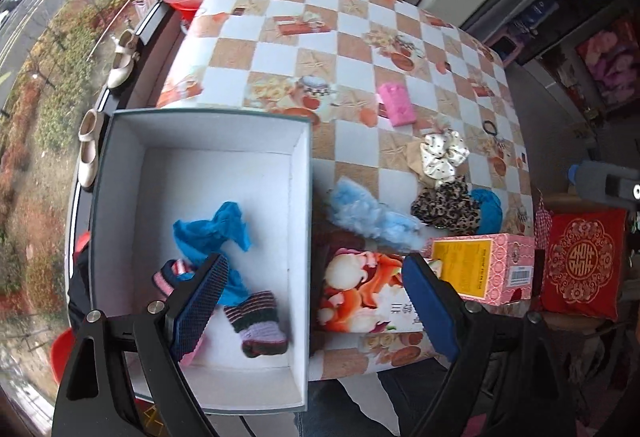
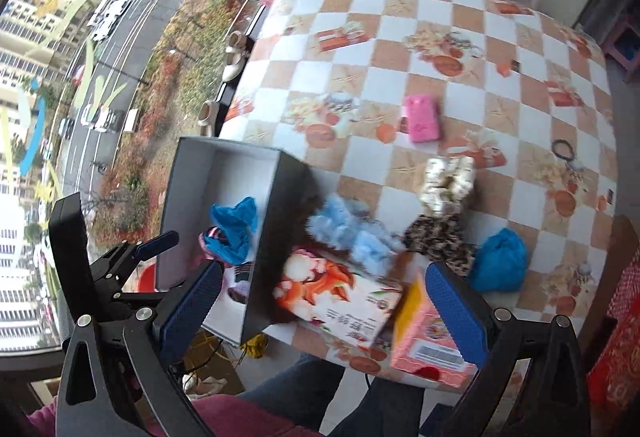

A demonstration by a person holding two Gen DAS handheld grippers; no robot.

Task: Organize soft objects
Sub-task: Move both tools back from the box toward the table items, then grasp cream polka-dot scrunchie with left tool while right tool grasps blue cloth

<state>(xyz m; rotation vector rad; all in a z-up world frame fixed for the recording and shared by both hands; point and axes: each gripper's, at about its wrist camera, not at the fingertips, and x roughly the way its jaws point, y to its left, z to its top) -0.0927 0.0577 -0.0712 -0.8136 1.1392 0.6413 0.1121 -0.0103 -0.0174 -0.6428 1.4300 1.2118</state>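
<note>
So far, your box (image 1: 200,197) holds a blue cloth (image 1: 216,233) and knitted socks (image 1: 260,321); the fluffy blue piece (image 1: 372,215), scrunchies (image 1: 442,153) and blue bundle (image 2: 498,265) remain on the table (image 1: 320,17). Left gripper (image 1: 316,305) and right gripper (image 2: 324,317): jaws apart, empty.

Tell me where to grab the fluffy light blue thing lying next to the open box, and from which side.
Pinch the fluffy light blue piece across its narrow middle, coming from above. It lies flat and elongated on the tablecloth, with the box wall close on one side and the leopard scrunchie near the other end.
</note>
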